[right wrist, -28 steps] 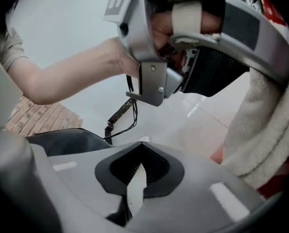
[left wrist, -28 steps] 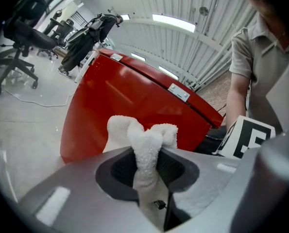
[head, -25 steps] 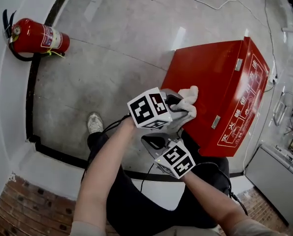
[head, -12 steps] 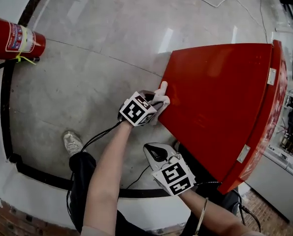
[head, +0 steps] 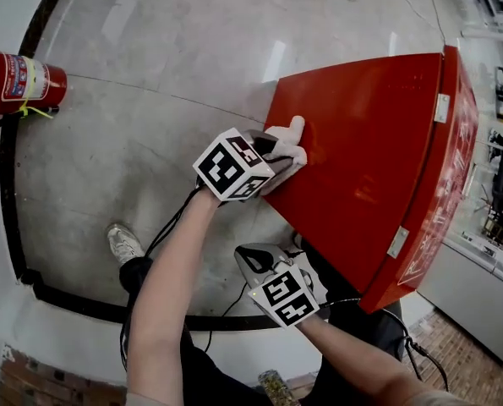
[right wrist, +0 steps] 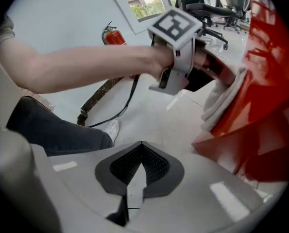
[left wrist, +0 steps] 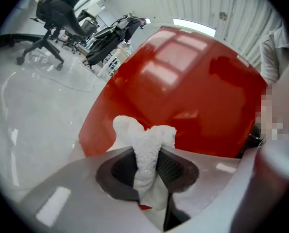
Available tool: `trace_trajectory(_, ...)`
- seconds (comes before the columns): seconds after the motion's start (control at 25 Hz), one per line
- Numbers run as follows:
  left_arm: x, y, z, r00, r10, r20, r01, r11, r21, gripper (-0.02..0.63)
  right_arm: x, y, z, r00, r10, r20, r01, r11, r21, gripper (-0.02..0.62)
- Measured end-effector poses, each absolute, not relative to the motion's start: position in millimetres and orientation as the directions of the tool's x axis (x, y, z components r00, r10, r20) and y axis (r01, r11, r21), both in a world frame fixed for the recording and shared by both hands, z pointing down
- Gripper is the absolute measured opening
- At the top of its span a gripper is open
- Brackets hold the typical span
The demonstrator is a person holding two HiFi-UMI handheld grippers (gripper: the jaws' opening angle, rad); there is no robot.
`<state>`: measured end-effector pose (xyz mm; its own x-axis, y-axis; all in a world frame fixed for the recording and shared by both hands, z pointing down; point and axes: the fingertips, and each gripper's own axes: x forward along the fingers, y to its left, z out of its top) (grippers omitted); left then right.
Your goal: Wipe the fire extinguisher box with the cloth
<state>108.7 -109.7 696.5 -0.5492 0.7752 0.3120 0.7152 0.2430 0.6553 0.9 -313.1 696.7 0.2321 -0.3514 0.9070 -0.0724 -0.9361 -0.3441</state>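
Head view: cloth [head: 289, 140] is pinched in left gripper [head: 270, 152] and pressed on fire extinguisher box [head: 369, 134] corner; panel ahead judged unwiped; right gripper [head: 264, 262] is held closed, empty, behind.

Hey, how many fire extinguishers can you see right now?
1. The fire extinguisher is by the wall at the head view's left edge, across the bare floor from the red box. Any inside the box would be hidden.

The left arm [head: 171, 286] reaches far forward, and the left gripper [head: 274, 151] has its jaws clamped on the white cloth [head: 292, 140]. The right gripper [head: 249, 259] is held nearer, its jaws closed together and empty.
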Motion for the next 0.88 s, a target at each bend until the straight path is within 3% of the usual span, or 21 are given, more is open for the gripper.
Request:
trace_trajectory(0.28,117.3,-101.1,548.6,-0.627,0.753,0.198,0.709,0.447,0.546,0.098,24.3,-303.9,666.8,0.29,-0.331,0.898,0.001,-0.938,-0.346,0.023)
trace_trajectory(0.4,118.7,-95.9,516.9,-0.638,0.742,0.207,0.736,0.51,0.445,0.1,43.1,-300.2,654.3,0.32,-0.334,0.886,0.023,-0.933,-0.36,0.023)
trace_trajectory(0.68,146.7,-67.1,594.4,-0.548,0.811,0.205,0.766,0.387,0.513,0.1,71.4,-288.9,674.1,0.353,-0.303,0.885,0.092,-0.93,-0.355,0.023)
trace_trajectory(0.88,155.7,-55.4,690.4,-0.494,0.822,0.283,0.777,0.27,0.569,0.1,83.7,-272.7,708.8,0.376,-0.27,0.886,0.119,-0.935,-0.335,0.023)
